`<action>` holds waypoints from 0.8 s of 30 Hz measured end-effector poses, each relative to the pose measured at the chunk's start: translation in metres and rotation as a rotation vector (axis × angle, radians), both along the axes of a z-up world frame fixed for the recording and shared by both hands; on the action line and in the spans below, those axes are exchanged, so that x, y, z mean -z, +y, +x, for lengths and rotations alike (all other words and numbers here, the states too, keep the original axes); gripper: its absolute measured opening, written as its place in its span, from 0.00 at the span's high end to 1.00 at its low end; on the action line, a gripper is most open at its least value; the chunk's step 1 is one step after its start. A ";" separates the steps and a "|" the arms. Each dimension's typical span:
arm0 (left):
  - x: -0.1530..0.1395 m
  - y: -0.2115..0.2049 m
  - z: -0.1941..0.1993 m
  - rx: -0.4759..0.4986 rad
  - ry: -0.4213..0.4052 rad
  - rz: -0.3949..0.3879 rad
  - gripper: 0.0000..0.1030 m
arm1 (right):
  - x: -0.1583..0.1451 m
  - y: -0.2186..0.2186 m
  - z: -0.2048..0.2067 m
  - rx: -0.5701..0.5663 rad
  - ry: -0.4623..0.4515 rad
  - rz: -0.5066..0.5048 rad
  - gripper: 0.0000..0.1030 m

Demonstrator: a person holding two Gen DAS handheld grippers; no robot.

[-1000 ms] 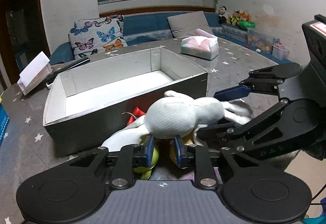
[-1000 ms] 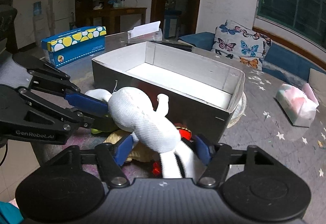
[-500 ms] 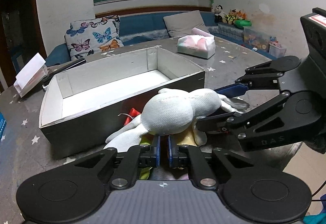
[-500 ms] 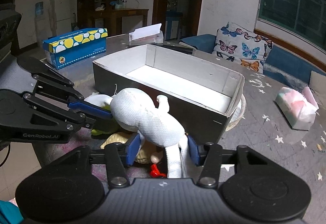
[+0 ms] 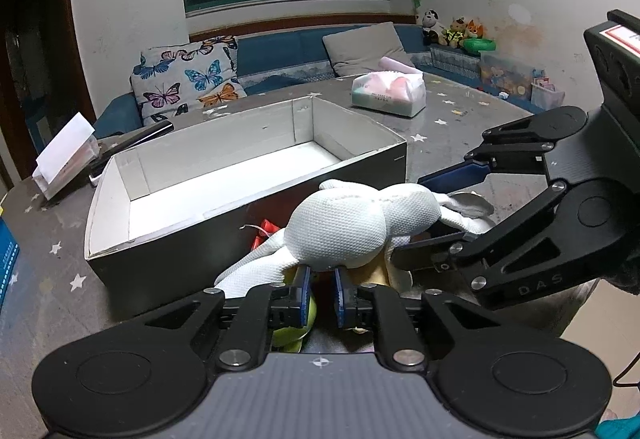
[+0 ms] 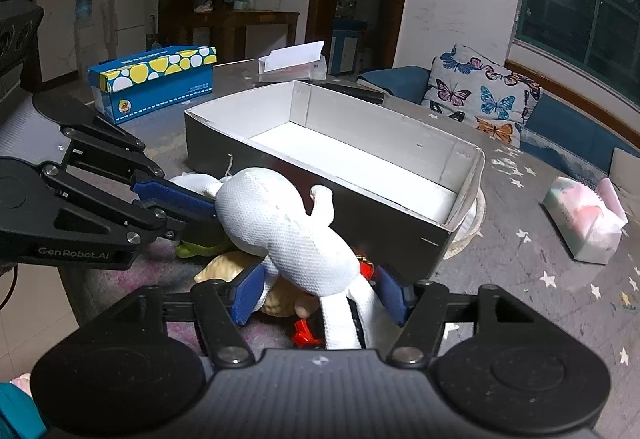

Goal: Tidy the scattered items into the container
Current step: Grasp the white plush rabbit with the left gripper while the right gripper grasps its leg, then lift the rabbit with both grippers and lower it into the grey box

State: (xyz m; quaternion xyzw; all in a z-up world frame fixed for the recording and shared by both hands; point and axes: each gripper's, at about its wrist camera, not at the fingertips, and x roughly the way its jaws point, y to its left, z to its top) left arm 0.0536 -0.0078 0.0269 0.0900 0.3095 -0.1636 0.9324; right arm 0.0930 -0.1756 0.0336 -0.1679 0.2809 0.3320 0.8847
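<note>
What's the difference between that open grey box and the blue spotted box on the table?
The grey box is open on top, with plain white inner walls and nothing visible inside; the blue spotted box is closed and printed with yellow and white spots. The grey box looks wider and sits mid-table; the blue spotted box is slimmer and sits near the table's far edge. Both are rectangular boxes resting flat on the table.
</note>
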 end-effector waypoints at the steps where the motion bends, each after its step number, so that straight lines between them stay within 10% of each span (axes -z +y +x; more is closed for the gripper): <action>1: -0.001 0.000 -0.001 0.000 -0.006 0.001 0.85 | 0.000 0.000 0.000 -0.003 0.000 0.001 0.42; 18: 0.003 0.006 0.005 -0.007 -0.059 0.091 0.73 | -0.003 -0.001 0.003 -0.002 0.012 0.027 0.52; 24: 0.003 0.013 0.002 -0.007 -0.064 0.045 0.93 | -0.007 -0.002 -0.001 -0.006 0.020 0.042 0.61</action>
